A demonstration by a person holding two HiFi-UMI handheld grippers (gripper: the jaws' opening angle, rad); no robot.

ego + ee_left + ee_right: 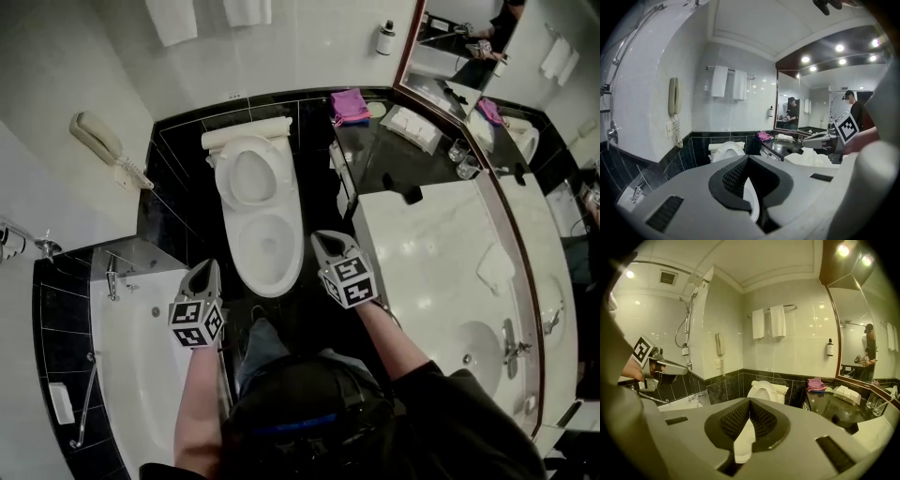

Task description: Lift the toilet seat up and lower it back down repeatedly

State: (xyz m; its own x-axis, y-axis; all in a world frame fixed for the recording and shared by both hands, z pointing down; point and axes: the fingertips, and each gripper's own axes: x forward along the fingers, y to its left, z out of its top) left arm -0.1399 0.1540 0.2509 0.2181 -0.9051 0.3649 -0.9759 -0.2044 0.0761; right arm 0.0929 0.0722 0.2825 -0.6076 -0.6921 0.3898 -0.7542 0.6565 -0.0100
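Observation:
The white toilet point(267, 248) stands against the black tiled wall. Its seat point(251, 173) is raised upright against the tank, also seen as a white oval seat point(726, 151) in the left gripper view and the seat point(762, 391) in the right gripper view. My left gripper point(208, 267) hangs off the bowl's front left, shut and empty, its tips point(748, 157) meeting. My right gripper point(326, 239) is beside the bowl's right edge, shut with nothing in it, and points at the seat point(750, 399). Neither gripper touches the toilet.
A bathtub point(141, 375) lies to the left, with a wall phone point(98, 141) above it. A pale vanity counter point(422, 253) with a sink point(478, 352) runs along the right. A pink cloth point(349, 103) sits on the dark counter. The person's legs stand before the bowl.

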